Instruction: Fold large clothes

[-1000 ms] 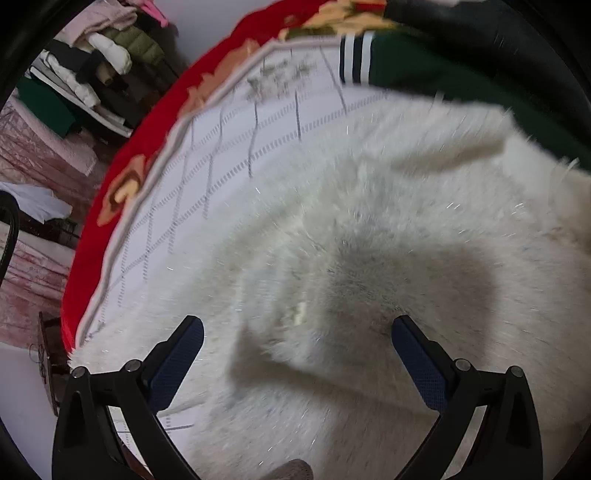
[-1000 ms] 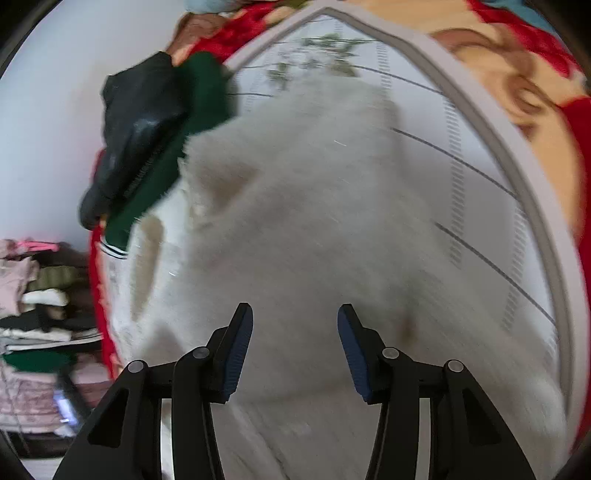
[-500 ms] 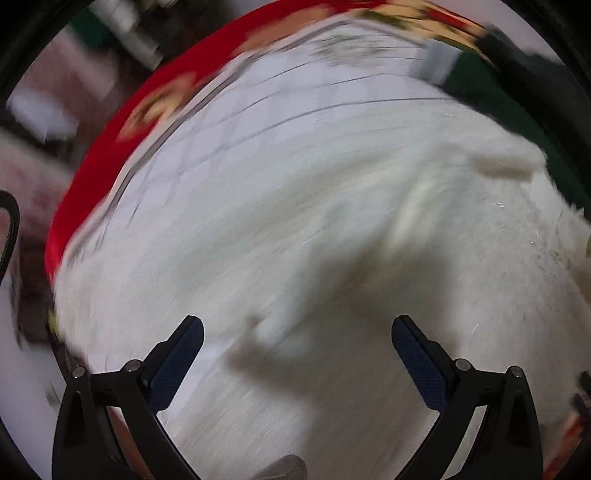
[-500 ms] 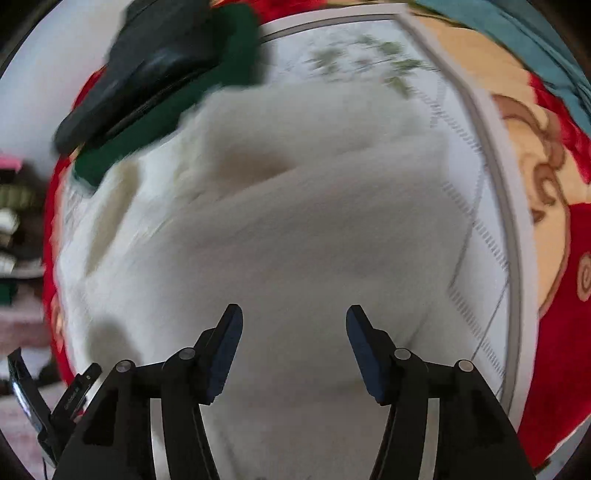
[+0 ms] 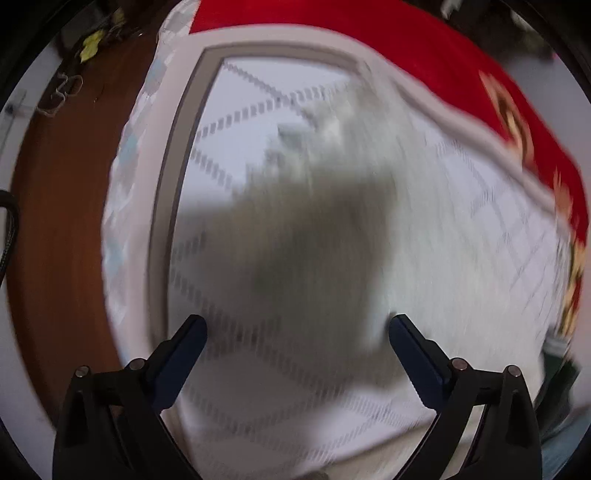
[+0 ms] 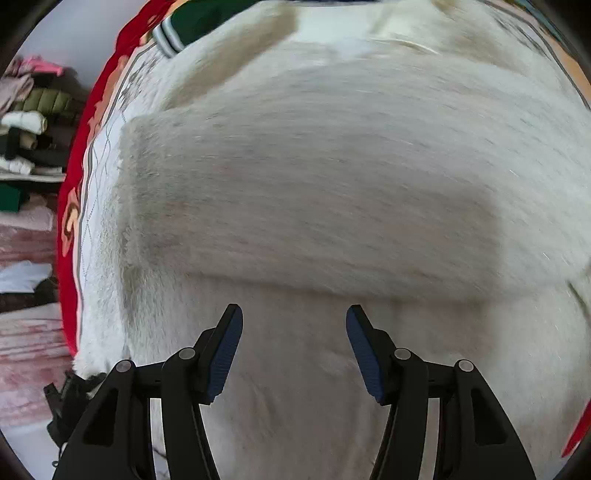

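A large fluffy white garment (image 6: 332, 184) lies spread on the bed and fills the right wrist view, with a fold edge running across just ahead of the fingers. My right gripper (image 6: 293, 328) is open and empty, close above it. In the left wrist view a blurred end of the white garment (image 5: 332, 240) lies on the white quilted bedcover (image 5: 240, 110). My left gripper (image 5: 297, 332) is wide open and empty, above the garment's near edge.
A red patterned blanket (image 5: 424, 48) borders the bedcover. A green garment with striped cuff (image 6: 184, 22) lies at the far edge. Stacked folded clothes (image 6: 26, 122) stand on shelves to the left. Brown floor (image 5: 62, 221) shows beside the bed.
Both grippers swung quickly; the left now faces the bed's corner and floor instead of the garment's middle. The right has dropped closer over the garment. Both stay open.
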Demonstrator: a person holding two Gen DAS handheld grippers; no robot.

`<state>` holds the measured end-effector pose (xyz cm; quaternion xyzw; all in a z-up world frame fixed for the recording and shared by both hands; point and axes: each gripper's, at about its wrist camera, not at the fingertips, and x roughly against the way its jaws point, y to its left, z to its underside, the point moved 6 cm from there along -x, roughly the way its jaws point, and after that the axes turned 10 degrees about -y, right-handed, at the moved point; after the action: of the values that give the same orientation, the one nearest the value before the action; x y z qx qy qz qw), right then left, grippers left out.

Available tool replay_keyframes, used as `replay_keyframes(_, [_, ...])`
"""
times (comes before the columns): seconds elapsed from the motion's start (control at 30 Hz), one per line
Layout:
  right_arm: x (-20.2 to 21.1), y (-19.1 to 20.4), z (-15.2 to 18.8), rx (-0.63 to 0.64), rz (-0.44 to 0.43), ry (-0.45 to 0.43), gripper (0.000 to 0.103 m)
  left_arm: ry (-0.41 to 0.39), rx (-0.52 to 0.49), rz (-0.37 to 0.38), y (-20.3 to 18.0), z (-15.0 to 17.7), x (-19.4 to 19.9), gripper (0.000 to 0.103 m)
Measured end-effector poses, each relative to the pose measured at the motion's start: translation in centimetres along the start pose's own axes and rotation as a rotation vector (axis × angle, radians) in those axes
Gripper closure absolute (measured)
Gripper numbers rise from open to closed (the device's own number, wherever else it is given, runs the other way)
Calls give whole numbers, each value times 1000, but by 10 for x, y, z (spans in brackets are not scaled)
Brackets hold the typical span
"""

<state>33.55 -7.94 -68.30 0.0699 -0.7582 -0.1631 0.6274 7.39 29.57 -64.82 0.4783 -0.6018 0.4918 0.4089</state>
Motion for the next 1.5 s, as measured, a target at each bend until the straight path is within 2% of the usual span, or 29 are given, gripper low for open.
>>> replay_keyframes(0.03, [-6, 9, -1, 10, 5, -4, 42, -30, 3, 10, -2, -9, -2, 3])
replay_keyframes(0.07, [-9, 13, -3, 15, 13, -6, 42, -73, -1, 7, -5, -21, -2, 11])
replay_keyframes(0.1, [-19, 24, -13, 21, 28, -8, 42, -116, -17, 6, -10, -33, 1, 28])
replay_keyframes(0.13, [-22, 29, -15, 27, 45, -14, 42, -147, -43, -2, -16, -40, 3, 36])
replay_keyframes(0.2, [-22, 34, -21, 40, 98, -28, 42, -191, -114, 4, -33, -55, 8, 71])
replay_keyframes(0.3, [-20, 45, -32, 96, 219, -73, 42, -259, -216, 1, -63, -73, 24, 83])
replay_keyframes(0.37, [-12, 47, -40, 156, 328, -111, 42, -339, -323, -11, -82, -70, 44, 85])
replay_keyframes(0.47, [-4, 50, -51, 206, 395, -152, 41, -466, -478, -4, -118, -54, 87, 86])
replay_keyframes(0.53, [-2, 49, -57, 209, 402, -160, 32, -542, -587, 12, -149, -39, 115, 86])
replay_keyframes(0.63, [2, 36, -63, 182, 397, -158, 32, -625, -757, 47, -197, -4, 150, 86])
replay_keyframes(0.73, [12, 15, -71, 128, 375, -166, 32, -658, -914, 106, -243, 44, 172, 86])
replay_keyframes(0.83, [31, -17, -75, 48, 350, -179, 32, -650, -1061, 170, -279, 109, 183, 86])
replay_keyframes(0.97, [67, -82, -73, -53, 354, -195, 32, -541, -1230, 281, -318, 220, 186, 86])
replay_keyframes(1.1, [106, -163, -59, -182, 385, -204, 32, -398, -1357, 360, -337, 333, 179, 86])
replay_keyframes(1.17, [123, -205, -49, -239, 410, -210, 32, -337, -1413, 375, -343, 384, 169, 86])
replay_keyframes(1.23, [137, -243, -38, -280, 445, -213, 32, -301, -1456, 357, -341, 422, 155, 86])
replay_keyframes(1.3, [147, -276, -26, -315, 473, -211, 32, -261, -1491, 333, -341, 452, 140, 86])
replay_keyframes(1.4, [155, -314, -17, -367, 493, -201, 32, -264, -1542, 311, -334, 481, 132, 86])
replay_keyframes(1.5, [159, -335, -8, -411, 491, -199, 32, -340, -1595, 316, -334, 496, 143, 86])
